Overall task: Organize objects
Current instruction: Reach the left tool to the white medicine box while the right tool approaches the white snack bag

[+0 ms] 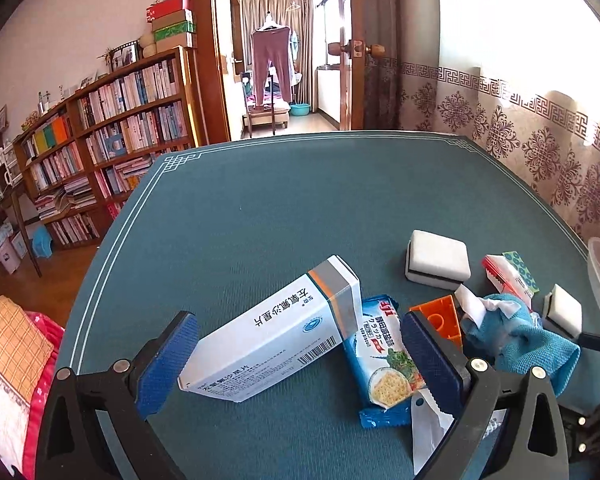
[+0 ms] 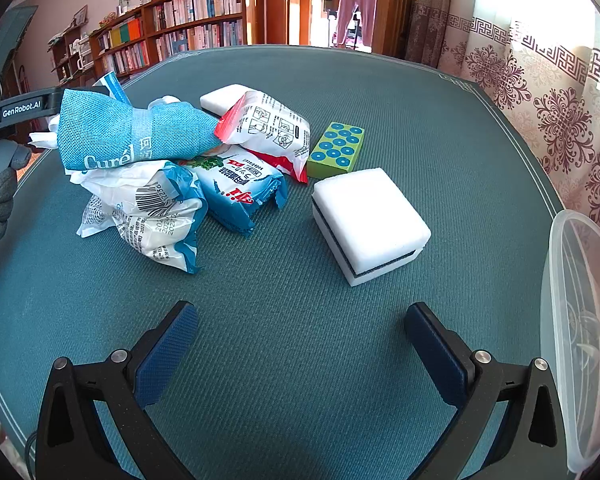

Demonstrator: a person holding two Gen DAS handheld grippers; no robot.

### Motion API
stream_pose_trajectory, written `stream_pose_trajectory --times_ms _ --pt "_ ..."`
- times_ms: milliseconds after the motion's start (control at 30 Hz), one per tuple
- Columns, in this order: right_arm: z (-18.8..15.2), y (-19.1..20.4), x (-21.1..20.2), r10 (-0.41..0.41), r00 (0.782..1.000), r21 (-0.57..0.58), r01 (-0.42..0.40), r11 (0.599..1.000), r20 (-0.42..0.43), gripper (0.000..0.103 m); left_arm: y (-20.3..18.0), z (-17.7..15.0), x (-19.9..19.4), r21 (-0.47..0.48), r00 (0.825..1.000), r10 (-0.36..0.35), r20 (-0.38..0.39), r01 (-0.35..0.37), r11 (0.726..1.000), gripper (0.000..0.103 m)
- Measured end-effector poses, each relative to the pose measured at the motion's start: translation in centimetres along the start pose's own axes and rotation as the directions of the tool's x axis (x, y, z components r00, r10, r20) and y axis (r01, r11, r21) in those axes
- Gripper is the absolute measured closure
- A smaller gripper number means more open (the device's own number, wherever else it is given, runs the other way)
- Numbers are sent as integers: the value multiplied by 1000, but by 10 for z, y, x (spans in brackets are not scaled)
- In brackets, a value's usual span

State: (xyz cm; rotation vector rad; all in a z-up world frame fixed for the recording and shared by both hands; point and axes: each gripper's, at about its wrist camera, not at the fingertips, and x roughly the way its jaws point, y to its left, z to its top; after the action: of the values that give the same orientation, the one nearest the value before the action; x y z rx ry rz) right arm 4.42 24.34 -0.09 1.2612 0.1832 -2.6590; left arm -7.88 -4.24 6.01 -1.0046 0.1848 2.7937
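Between the left gripper (image 1: 300,364) jaws, spread wide, sits the medicine box (image 1: 274,330), long axis slanting across the gap; right gripper (image 2: 300,364) jaws gape too, empty.

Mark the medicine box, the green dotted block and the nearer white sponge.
medicine box (image 1: 276,332): left wrist view, on its white printed face.
green dotted block (image 2: 337,148): right wrist view, on its dotted top.
nearer white sponge (image 2: 366,212): right wrist view, on its white top.
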Motion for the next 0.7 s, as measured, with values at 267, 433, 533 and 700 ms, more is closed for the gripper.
stream_pose_trajectory --times_ms 267,433,533,700 --pt "0 0 0 0 1000 0 0 1000 0 0 -14 -19 -10 47 998 -41 -52 44 998 0" --pt "0 0 0 0 1000 0 0 1000 1 0 -19 -26 -16 104 999 -32 -33 36 994 0" --pt "0 0 0 1 1000 1 -1 1000 1 0 -19 -26 -15 159 999 -28 -18 31 987 0" --pt "0 0 0 0 1000 0 0 1000 1 0 -15 -25 -6 215 999 -40 -16 42 976 0"
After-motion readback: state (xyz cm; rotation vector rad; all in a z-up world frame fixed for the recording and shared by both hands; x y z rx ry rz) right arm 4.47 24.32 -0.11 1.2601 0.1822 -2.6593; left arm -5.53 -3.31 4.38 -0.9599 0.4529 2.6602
